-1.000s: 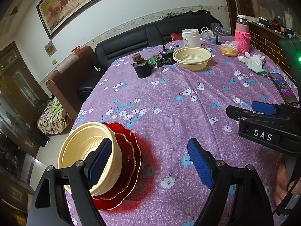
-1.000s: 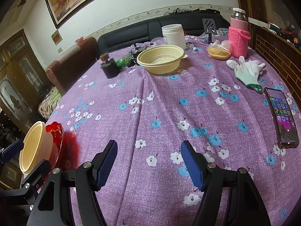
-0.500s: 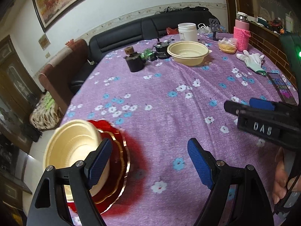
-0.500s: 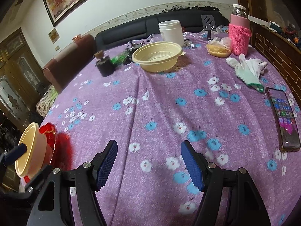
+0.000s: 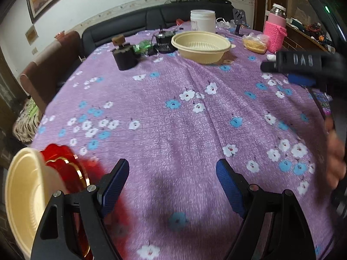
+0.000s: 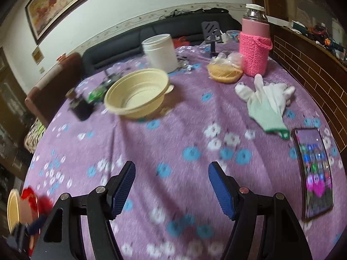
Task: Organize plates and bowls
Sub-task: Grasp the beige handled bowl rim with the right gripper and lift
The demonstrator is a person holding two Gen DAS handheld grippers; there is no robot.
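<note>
Bench: a round bench (image 5: 173, 119) under a purple cloth with blue and white flowers, creased down the middle.
Room: a black sofa (image 5: 151, 17) and a brown chair (image 5: 49, 65) stand behind the far edge; a framed painting (image 6: 71, 6) hangs on the white wall; a brick ledge (image 6: 314, 65) runs along the right.
Far side: a cream bowl (image 6: 138, 93) stands upright near a white jar (image 6: 160, 52), a pink-sleeved bottle (image 6: 254, 47) and a dark pot (image 5: 123, 56).
Right edge: a glove (image 6: 266, 101) and a phone (image 6: 314, 173) lie near the rim.
Left edge: a second cream bowl (image 5: 23, 197) sits on a red plate (image 5: 67, 169) at the near-left rim.
Open room: the middle of the cloth is bare.
Left hand-held gripper (image 5: 172, 186): jaws wide, holding nothing.
Right hand-held gripper (image 6: 171, 189): jaws wide, holding nothing.
</note>
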